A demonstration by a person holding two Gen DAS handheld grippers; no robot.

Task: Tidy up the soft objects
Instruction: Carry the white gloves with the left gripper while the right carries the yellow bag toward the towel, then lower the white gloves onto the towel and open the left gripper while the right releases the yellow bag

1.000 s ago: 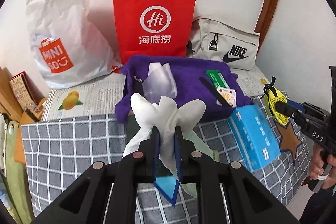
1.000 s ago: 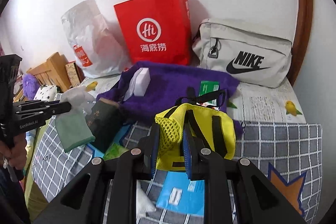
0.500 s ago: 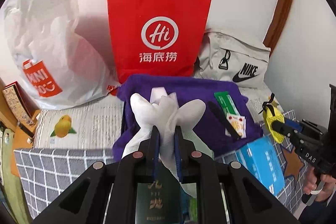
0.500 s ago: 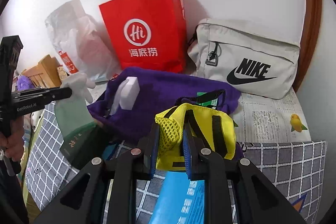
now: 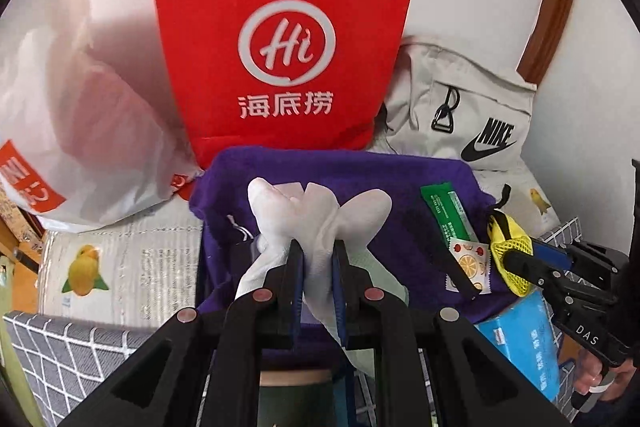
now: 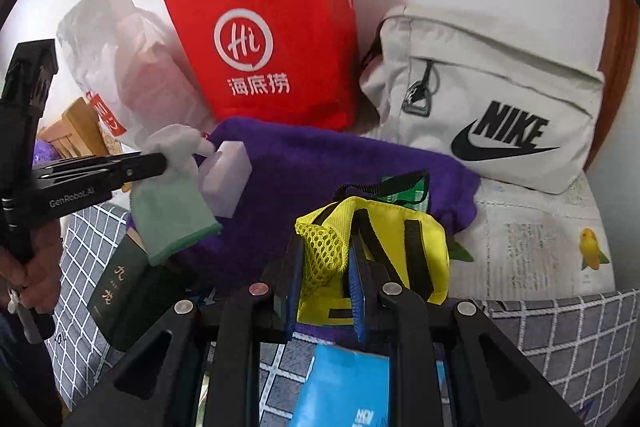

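My left gripper (image 5: 318,247) is shut on a white glove with a pale green cuff (image 5: 316,211) and holds it above the purple towel (image 5: 360,175), in front of the red paper bag (image 5: 284,39). In the right wrist view the same glove (image 6: 172,195) hangs from the left gripper (image 6: 160,159) at the left. My right gripper (image 6: 324,255) is shut on a yellow mesh pouch with black straps (image 6: 384,247), held over the towel's near edge (image 6: 320,171). The pouch (image 5: 510,251) and right gripper (image 5: 516,259) show at the right of the left wrist view.
A white plastic Miniso bag (image 5: 72,131) and a grey Nike bag (image 6: 492,107) flank the red bag against the wall. On the towel lie a clear pack (image 6: 226,179), a green packet (image 5: 448,211) and a sachet (image 5: 468,259). A blue pack (image 6: 344,387) and dark green book (image 6: 124,291) lie nearer.
Both grippers have moved forward toward the red bag and the wall, each still holding its item. The glove now hangs over the purple towel.
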